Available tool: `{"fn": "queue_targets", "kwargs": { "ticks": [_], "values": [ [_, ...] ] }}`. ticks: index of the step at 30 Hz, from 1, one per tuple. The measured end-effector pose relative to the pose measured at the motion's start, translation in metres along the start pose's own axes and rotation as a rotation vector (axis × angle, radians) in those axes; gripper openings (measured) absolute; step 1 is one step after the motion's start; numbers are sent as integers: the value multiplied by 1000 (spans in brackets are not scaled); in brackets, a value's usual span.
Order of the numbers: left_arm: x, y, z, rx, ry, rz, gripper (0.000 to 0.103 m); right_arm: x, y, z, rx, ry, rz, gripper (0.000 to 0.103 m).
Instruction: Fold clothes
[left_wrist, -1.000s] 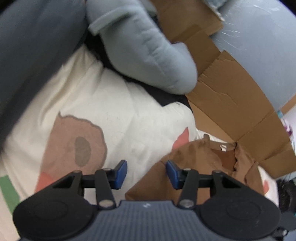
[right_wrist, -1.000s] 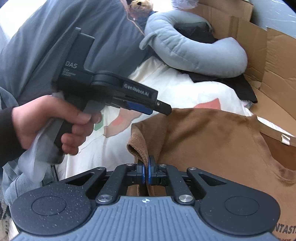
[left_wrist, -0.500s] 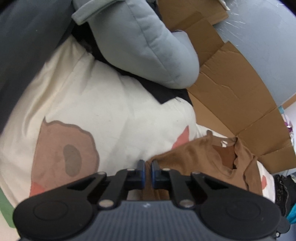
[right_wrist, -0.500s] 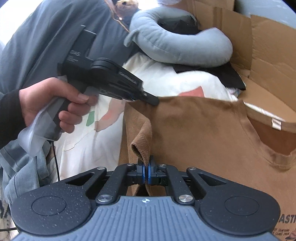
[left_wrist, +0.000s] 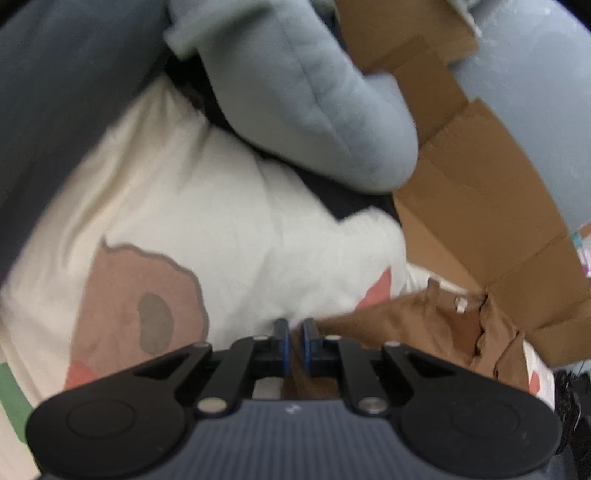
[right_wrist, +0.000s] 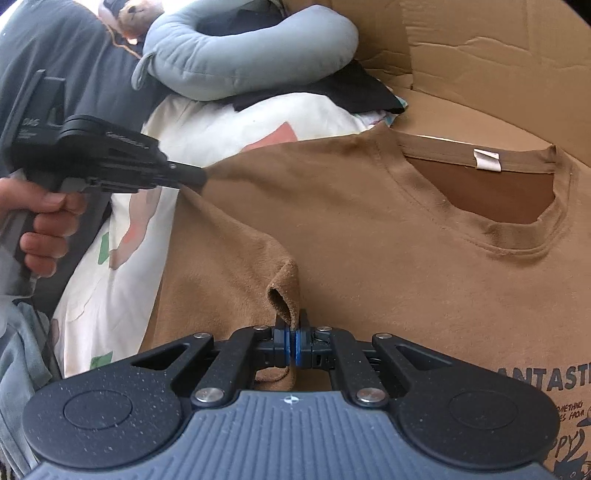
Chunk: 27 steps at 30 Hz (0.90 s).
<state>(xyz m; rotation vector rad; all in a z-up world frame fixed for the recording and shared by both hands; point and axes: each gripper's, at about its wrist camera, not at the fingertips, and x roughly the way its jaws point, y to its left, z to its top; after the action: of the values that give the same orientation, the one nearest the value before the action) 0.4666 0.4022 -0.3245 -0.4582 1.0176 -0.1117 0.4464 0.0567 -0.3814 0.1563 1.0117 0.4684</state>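
- Since a second ago the left tool (right_wrist: 199, 176) has gone from spread to pressed together on the shirt's (right_wrist: 369, 229) shoulder edge, and the shirt, slack and bunched before, is now drawn out wide and higher in the right view
- The right tool (right_wrist: 293, 345) is pressed together on a rolled bit of the sleeve hem, which pokes up as a small tube just above its pads; it held the same spot a second ago
- The two grips sit at the near sleeve and the shoulder on one side, which I judge is meant to lift that side as a straight edge and carry it across the body for the first fold
- The shirt lies front up, collar (right_wrist: 491, 206) and white tag (right_wrist: 487, 159) facing away, partly on the printed bedsheet (right_wrist: 221, 129) and partly against the cardboard (right_wrist: 498, 74)
- In the left view its own tool (left_wrist: 293, 341) shows a thin gap between the blue pads, and brown cloth runs under them; the picture is blurred, so the grip is read mostly from the right view
- Hidden: the shirt's far sleeve and lower hem are cut off, its print is only partly legible at the right edge, and the grey pillow (right_wrist: 240, 55) covers what the dark cloth (right_wrist: 351, 92) beneath it is
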Motion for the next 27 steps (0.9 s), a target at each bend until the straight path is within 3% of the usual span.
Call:
{"fn": "queue_targets", "kwargs": {
  "ticks": [4,10,17,27],
  "values": [
    [-19,9,-1,-5,-62,12,12,0,-3,4,25,-17,-2,1],
    [-22,7,-19,85,-29,-22,12,6,-13,-3,63,-2,-13,1],
    [-16,-12,-31,129,-62,-65,14,8,-13,-6,52,11,-26,1],
    [5,-25,-38,235,-72,24,20,15,-23,3,115,4,-25,5]
  ]
}}
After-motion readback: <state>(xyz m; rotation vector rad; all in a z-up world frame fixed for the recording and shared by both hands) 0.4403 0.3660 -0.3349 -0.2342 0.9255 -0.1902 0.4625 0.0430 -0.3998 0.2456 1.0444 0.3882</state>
